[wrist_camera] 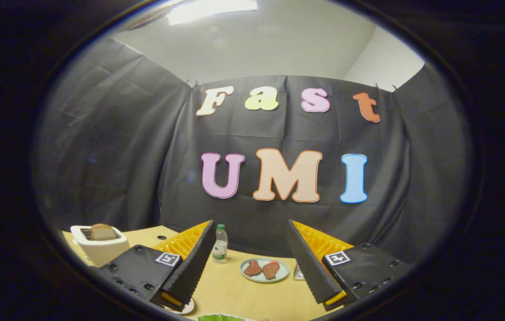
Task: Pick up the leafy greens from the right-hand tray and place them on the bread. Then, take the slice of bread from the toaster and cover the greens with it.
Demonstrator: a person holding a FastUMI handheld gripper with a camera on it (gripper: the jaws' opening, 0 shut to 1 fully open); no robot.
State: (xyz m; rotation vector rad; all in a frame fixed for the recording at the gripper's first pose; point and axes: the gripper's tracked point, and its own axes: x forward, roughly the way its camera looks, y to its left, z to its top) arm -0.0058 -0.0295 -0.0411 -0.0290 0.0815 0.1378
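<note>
My gripper [250, 249] is open, its two fingers spread wide above the yellow table [234, 290] with nothing between them. A white toaster [100, 247] stands beyond the left finger, and a slice of bread [103, 232] pokes up out of its slot. A sliver of the leafy greens [219, 317] shows right below me, between the fingers' bases. Part of a white plate rim [185, 307] peeks out under the left finger; what lies on it is hidden.
A small clear bottle [220, 243] with a green cap stands just past the left fingertip. A pale plate [264, 270] with two brown meat pieces lies ahead between the fingers. A small metal object [298, 272] sits by the right finger. The black cloth wall closes the back.
</note>
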